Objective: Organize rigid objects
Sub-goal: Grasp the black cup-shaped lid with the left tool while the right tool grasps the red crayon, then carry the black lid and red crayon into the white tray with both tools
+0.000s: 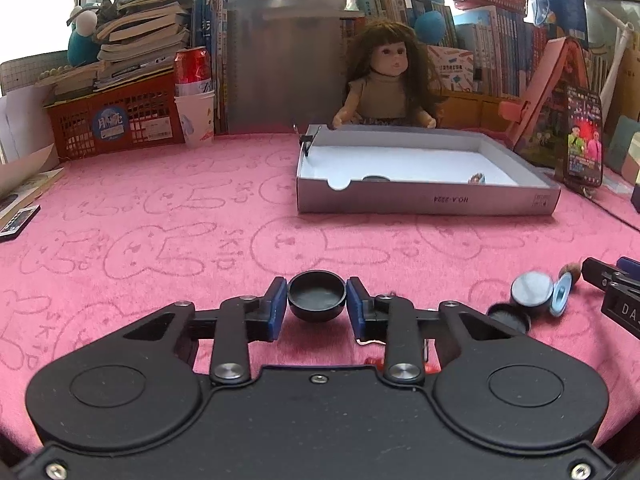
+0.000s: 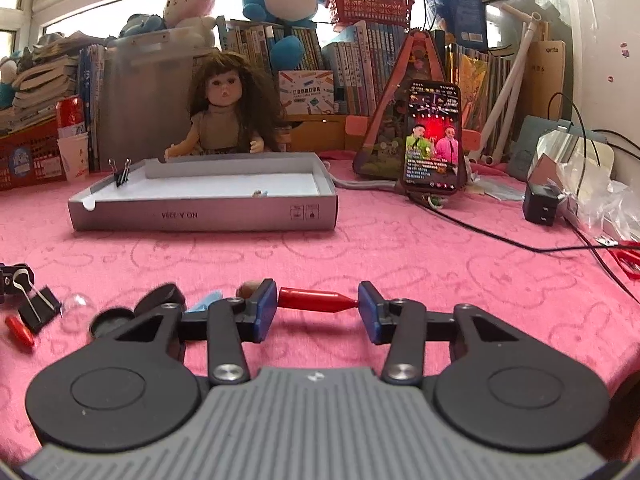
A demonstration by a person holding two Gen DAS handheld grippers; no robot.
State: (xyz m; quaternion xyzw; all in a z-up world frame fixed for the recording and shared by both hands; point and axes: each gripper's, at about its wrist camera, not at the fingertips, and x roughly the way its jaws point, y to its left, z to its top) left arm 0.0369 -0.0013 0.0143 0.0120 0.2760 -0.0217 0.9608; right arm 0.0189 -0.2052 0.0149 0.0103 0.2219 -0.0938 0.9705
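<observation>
My left gripper [image 1: 317, 300] is shut on a small black cap [image 1: 316, 294], held just above the pink cloth. My right gripper [image 2: 318, 304] is shut on a red cone-tipped piece [image 2: 316, 301], gripped end to end. A shallow grey box [image 1: 424, 200] with a white inside stands ahead; it also shows in the right wrist view [image 2: 200, 214]. It holds a dark round piece [image 1: 376, 179] and a small figure [image 1: 477, 178]. A binder clip [image 2: 122, 174] sits on its far left corner.
Loose pieces lie at the left gripper's right: grey round caps [image 1: 532, 290], a black disc [image 1: 510, 317]. In the right view: a binder clip [image 2: 38, 308], a red piece [image 2: 19, 331], a clear bead [image 2: 76, 306]. A doll [image 2: 224, 116], phone [image 2: 434, 136], cables [image 2: 500, 236] and books stand behind.
</observation>
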